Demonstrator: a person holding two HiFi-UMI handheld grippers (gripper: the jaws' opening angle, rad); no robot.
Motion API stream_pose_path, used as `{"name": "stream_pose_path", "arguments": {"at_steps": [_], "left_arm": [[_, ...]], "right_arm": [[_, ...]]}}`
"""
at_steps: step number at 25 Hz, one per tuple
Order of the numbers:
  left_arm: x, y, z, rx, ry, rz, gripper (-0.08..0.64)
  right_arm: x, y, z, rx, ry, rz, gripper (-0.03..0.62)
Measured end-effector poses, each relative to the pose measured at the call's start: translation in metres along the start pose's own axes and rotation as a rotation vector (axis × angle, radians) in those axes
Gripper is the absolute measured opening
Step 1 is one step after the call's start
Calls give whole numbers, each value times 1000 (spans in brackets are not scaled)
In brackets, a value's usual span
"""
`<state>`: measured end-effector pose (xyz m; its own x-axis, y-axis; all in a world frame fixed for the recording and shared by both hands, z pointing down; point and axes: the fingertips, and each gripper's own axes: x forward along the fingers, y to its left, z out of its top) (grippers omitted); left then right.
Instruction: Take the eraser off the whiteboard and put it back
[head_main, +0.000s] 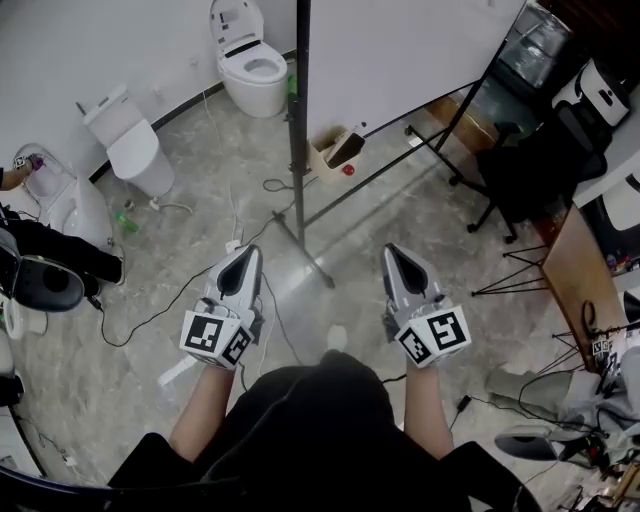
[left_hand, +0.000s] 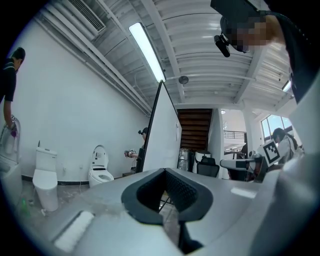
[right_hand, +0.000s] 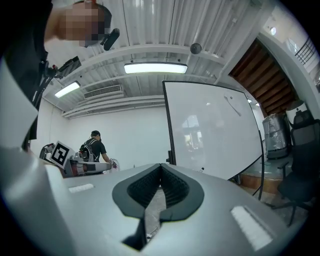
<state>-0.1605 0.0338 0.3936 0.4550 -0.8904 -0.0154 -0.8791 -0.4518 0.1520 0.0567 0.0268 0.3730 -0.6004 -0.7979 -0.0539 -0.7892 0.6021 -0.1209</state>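
Both claws are closed with nothing between them. The left claw (head_main: 247, 254) and the right claw (head_main: 393, 250) are held level side by side over the floor (head_main: 200, 250), pads pressed together at the tips.

The whiteboard (head_main: 400, 60) stands on its frame at my 12 to 1 o'clock, well apart from both claws. I cannot pick out the eraser on it from any view.

At the foot of the frame, at 12 o'clock, is a beige bin (head_main: 320, 158) with a dark flat thing (head_main: 346, 148) leaning inside. A small red object (head_main: 347, 169) lies on the floor just beside the bin.

At 11 o'clock a toilet (head_main: 248, 58) has its lid raised and its bowl looks empty. A second toilet (head_main: 130, 145) at 10 o'clock has its lid down.
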Motion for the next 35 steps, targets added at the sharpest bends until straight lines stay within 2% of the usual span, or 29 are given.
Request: {"name": "stream_pose_path", "arguments": {"at_steps": [6, 17, 26, 35], "left_arm": [[47, -4, 3, 28, 8, 40, 5], [110, -22, -8, 24, 8, 103, 5], [125, -20, -8, 31, 17, 116, 5], [145, 7, -11, 15, 36, 103, 5]], "right_arm": [[24, -45, 5, 14, 12, 50, 8], [46, -112, -7, 38, 43, 124, 8], [64, -125, -9, 43, 49, 147, 9], [104, -120, -12, 52, 65, 155, 9]]}}
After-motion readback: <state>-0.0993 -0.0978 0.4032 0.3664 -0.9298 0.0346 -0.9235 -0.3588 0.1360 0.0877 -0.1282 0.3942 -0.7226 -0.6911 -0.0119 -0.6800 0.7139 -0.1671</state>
